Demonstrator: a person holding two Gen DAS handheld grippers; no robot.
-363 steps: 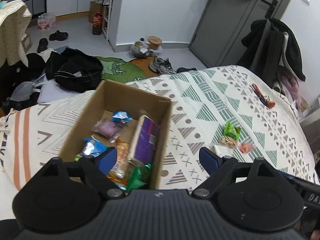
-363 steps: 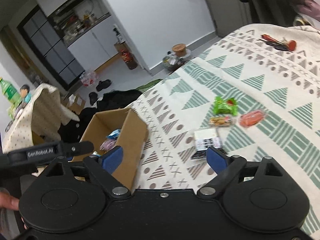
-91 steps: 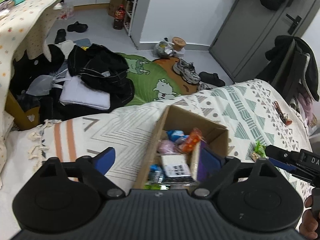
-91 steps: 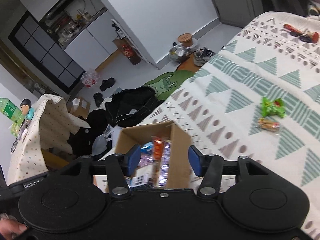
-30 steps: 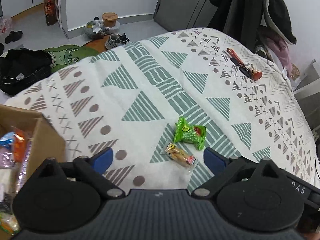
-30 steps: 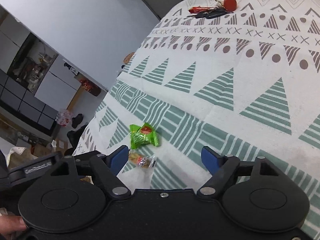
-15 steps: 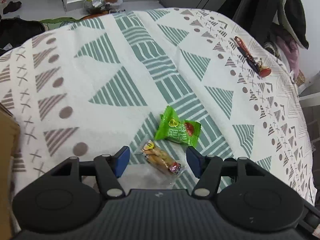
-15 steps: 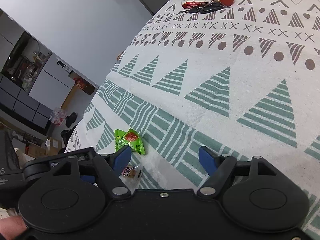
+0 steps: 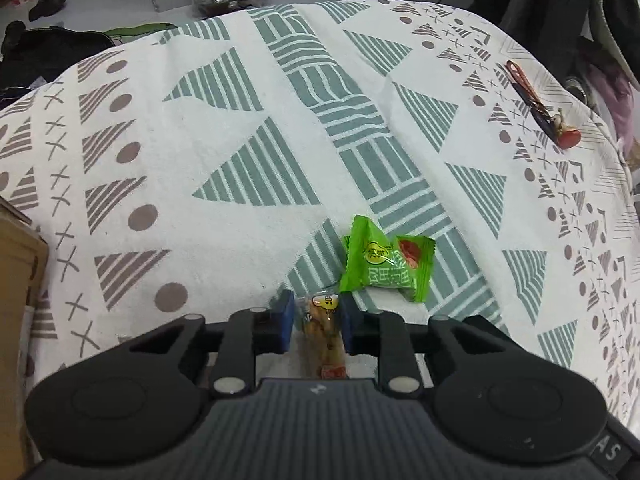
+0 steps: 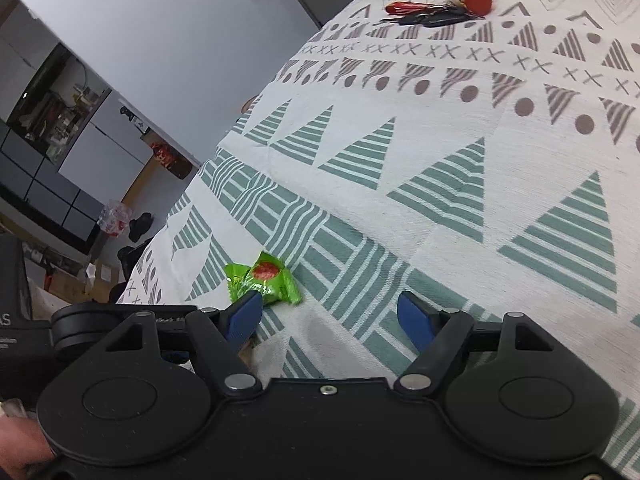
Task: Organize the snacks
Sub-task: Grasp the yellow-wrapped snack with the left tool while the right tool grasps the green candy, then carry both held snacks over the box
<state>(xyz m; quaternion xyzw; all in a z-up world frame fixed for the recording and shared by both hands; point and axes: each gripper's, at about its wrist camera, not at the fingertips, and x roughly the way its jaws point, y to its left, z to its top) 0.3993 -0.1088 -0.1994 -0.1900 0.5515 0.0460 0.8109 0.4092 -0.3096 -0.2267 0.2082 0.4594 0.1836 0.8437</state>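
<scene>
My left gripper is shut on a small clear packet of orange snacks, low on the patterned cloth. A green snack packet lies just beyond it to the right; it also shows in the right wrist view. My right gripper is open and empty, just above the cloth, its left finger touching or overlapping the green packet. The cardboard box edge shows at the far left of the left wrist view.
A bunch of keys with a red fob lies at the far right of the bed, also in the right wrist view. The floor beyond the bed holds bags, shoes and bottles.
My left gripper has dropped to the cloth and shut on the clear orange snack packet. My right gripper has moved closer to the green packet, still open.
</scene>
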